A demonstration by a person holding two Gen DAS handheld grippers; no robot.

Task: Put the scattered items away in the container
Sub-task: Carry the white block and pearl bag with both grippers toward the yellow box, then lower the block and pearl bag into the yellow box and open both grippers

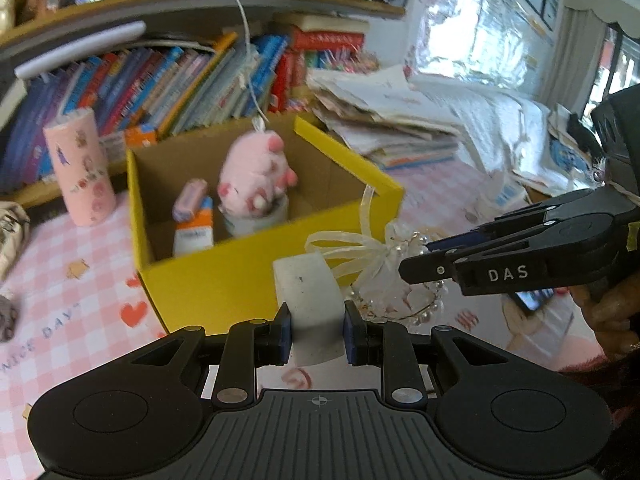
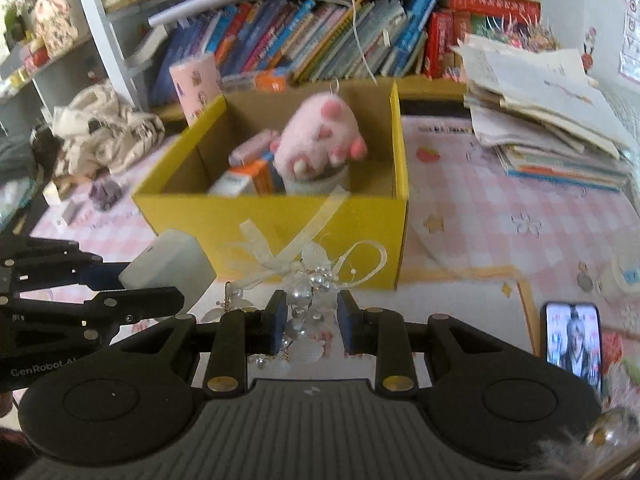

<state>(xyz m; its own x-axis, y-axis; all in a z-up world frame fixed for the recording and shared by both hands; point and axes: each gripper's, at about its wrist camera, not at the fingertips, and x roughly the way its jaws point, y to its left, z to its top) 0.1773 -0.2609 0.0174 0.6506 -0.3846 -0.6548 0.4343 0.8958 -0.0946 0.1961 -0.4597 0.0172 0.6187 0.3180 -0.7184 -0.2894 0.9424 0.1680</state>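
Two items are carried just short of the yellow box (image 2: 280, 220): a white block (image 1: 308, 300), light and stiff, clamped across its flat sides by the left hand-held gripper (image 1: 316, 332); a pearl-and-ribbon headpiece (image 2: 304, 284), fragile and snag-prone, pinched at its beaded band by the right hand-held gripper (image 2: 310, 320).

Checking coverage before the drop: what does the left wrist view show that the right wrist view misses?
Only the left wrist view: bright windows.
Only the right wrist view: a phone with a lit screen, and crumpled cream cloth.
Both: the yellow box holding the pink plush, the left gripper shut on the white block, and the right gripper on the pearl-and-ribbon piece.
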